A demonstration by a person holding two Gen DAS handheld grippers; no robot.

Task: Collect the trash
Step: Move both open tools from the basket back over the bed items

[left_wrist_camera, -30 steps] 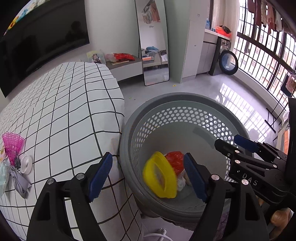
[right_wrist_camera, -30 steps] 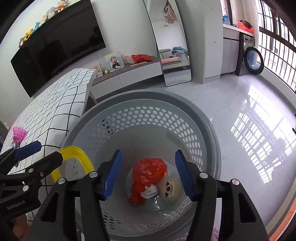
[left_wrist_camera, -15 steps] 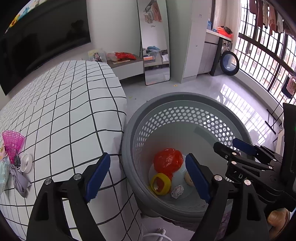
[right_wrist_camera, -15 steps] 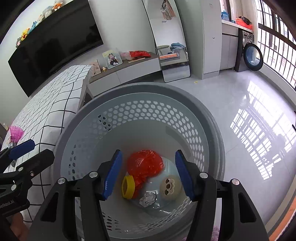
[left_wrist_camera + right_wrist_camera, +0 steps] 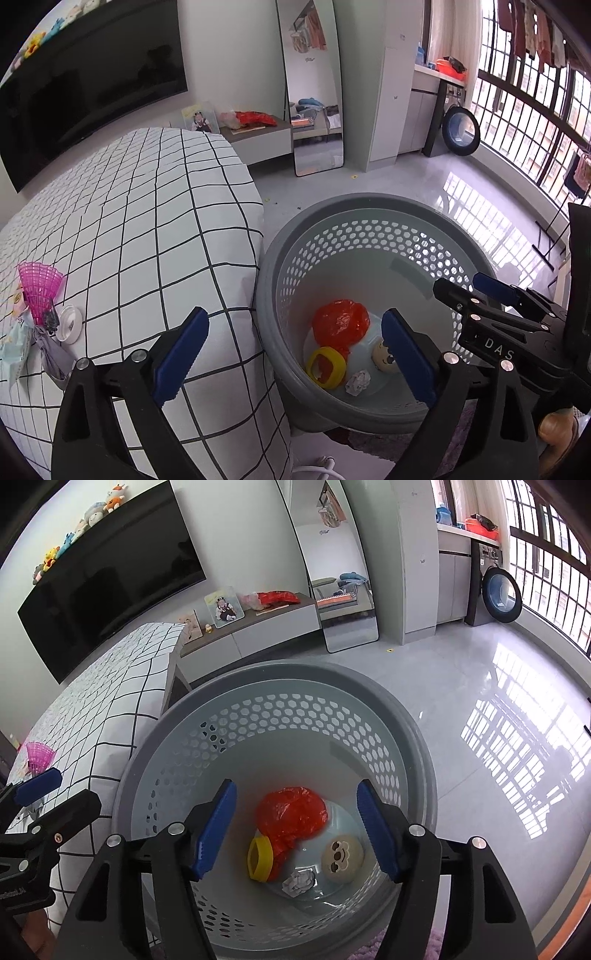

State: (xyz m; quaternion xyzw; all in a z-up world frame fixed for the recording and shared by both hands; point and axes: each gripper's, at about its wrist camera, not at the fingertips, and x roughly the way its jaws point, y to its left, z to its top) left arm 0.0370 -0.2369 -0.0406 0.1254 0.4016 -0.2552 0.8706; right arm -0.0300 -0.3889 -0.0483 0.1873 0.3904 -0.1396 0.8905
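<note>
**Both claws open over the basket, trash lying at the bottom**

On the left, a bed with a black-and-white checked cover carries a pink mesh cone, a small white disc and some pale wrappers near its edge; what the wrappers are is hard to make out.

The left gripper points down across the bed edge and the basket rim. Its jaws are opening, spread wide, with nothing between them.

Just beside the bed stands a grey round basket with a perforated wall. At its bottom lie 4 pieces of trash close together: a yellow ring, a red plastic bag touching it, a crumpled paper ball and a round beige ball with a cartoon face.

The right gripper hangs above the basket's inside. Its jaws are also opening, about half spread, and hold nothing; the trash sits far below them.
</note>
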